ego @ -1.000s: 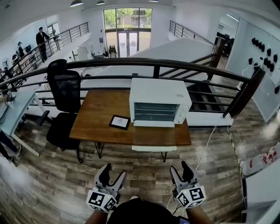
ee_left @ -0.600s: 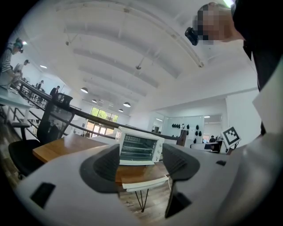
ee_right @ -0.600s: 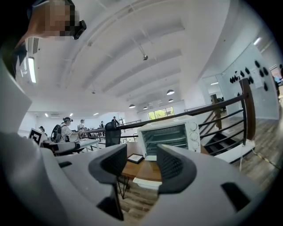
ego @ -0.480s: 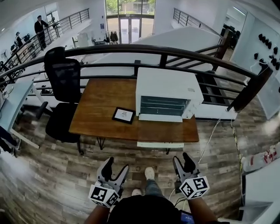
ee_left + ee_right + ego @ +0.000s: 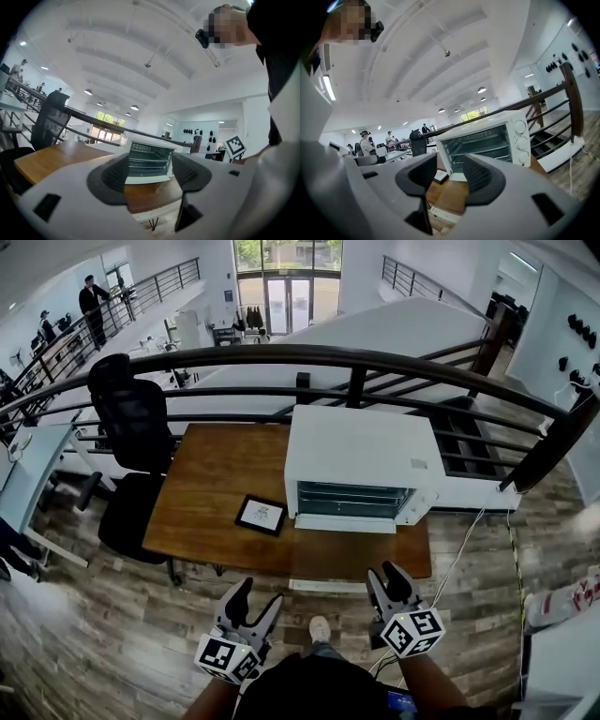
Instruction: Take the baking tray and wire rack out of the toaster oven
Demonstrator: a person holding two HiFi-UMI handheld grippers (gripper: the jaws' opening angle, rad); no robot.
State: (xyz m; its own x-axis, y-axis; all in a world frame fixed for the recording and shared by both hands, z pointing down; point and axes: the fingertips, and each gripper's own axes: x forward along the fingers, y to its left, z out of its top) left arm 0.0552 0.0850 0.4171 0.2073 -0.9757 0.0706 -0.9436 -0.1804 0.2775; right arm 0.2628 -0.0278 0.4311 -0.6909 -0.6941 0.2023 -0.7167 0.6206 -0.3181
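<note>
Toaster oven ahead, left gripper and right gripper open, empty (right jaws just narrowing)

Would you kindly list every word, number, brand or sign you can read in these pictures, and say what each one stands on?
No text can be read anywhere in these pictures.
Dials on the toaster oven: any markings are too small to read.
Framed card on the table: print too small to read.
Square markers on the two cubes: black-and-white patterns, no letters or digits.
</note>
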